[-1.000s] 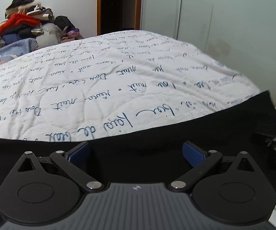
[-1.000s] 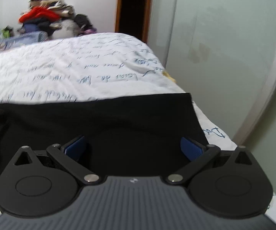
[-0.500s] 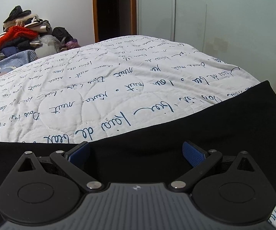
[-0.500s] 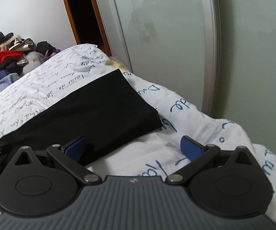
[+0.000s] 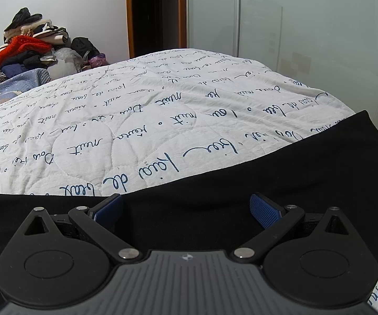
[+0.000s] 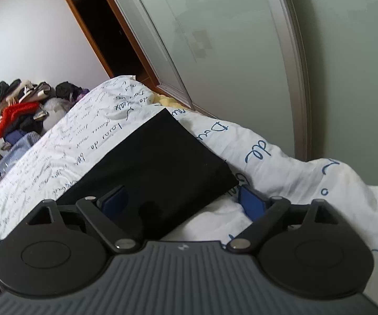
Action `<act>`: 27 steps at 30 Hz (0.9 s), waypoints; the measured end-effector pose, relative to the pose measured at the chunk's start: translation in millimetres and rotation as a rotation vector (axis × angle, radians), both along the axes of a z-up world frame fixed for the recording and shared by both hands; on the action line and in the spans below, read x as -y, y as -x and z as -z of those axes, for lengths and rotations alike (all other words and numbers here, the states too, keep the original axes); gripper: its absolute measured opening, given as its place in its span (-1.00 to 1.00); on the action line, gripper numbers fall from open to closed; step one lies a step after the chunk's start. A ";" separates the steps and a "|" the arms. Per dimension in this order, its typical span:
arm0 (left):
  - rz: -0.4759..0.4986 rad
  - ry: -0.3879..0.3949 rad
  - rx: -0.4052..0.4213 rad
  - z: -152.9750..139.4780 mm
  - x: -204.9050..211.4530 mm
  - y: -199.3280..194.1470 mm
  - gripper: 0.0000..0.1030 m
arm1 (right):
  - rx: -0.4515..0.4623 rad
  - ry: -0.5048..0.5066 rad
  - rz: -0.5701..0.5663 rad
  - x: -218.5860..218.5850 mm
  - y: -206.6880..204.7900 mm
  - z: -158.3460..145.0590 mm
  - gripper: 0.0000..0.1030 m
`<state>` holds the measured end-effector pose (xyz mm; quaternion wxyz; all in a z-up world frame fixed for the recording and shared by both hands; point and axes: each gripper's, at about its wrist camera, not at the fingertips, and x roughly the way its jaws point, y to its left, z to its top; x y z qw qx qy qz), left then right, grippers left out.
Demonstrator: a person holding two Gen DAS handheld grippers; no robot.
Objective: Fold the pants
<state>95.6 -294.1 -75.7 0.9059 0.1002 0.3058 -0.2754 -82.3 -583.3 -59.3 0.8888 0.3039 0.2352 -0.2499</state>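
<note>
White wall (image 5: 57, 5), dark doorway (image 5: 154, 13) (wood-framed), frosted wardrobe doors (image 5: 307, 26), script-printed bed quilt (image 5: 162, 110)

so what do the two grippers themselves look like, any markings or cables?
Both match. The left gripper and right gripper each have a ribbed grey body with a small pale emblem at the front edge, two round black discs with triangular cut-outs, black link arms on silver pivots, and blue textured pads. No cables, hands or sleeves in view.
</note>
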 end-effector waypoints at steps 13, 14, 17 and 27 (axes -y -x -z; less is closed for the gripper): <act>0.003 0.003 -0.010 -0.7 0.0 -1.6 1.00 | 0.050 0.041 0.073 0.2 1.4 -2.2 -0.77; 0.004 0.001 -0.014 -1.9 0.1 -2.2 1.00 | 0.044 0.073 0.069 -3.5 0.4 -4.9 -0.77; 0.025 -0.006 -0.035 -9.0 2.1 -3.7 1.00 | -0.016 0.252 0.030 -25.7 -9.9 -18.0 -0.79; 0.189 0.351 -0.532 -42.6 29.3 -35.4 1.00 | -0.144 0.762 -0.186 -109.6 -35.0 -37.2 -0.80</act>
